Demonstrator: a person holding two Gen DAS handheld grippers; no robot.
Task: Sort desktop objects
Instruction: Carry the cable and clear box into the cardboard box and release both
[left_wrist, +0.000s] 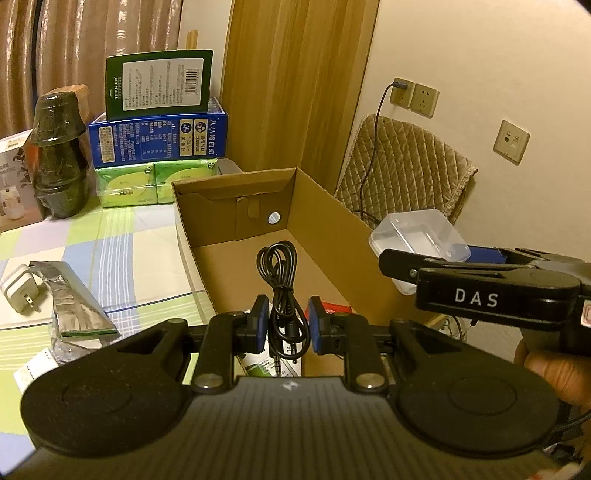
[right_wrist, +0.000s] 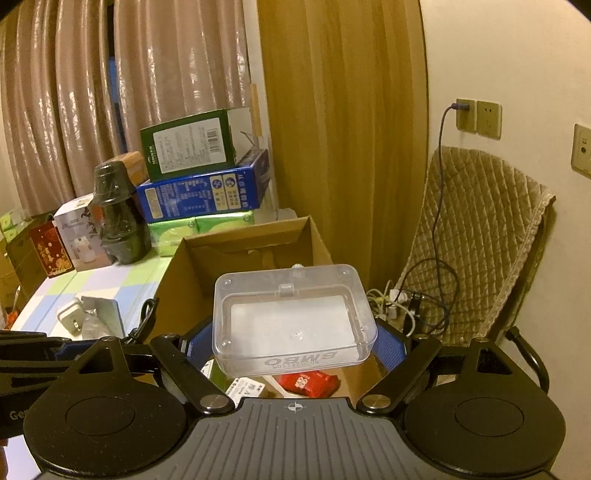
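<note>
The clear plastic box (right_wrist: 293, 317) is hiding much of the cardboard box (right_wrist: 243, 243) floor, while print on the red packet (right_wrist: 310, 382) inside is staying too small to read.

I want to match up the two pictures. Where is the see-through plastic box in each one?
Left wrist view: the clear plastic box sits at the right edge, beyond the cardboard box, held in the right gripper.
Right wrist view: it fills the lower middle, between the blue pads, above the cardboard box.
Shared landmark: the blue carton in the stack behind.
</note>
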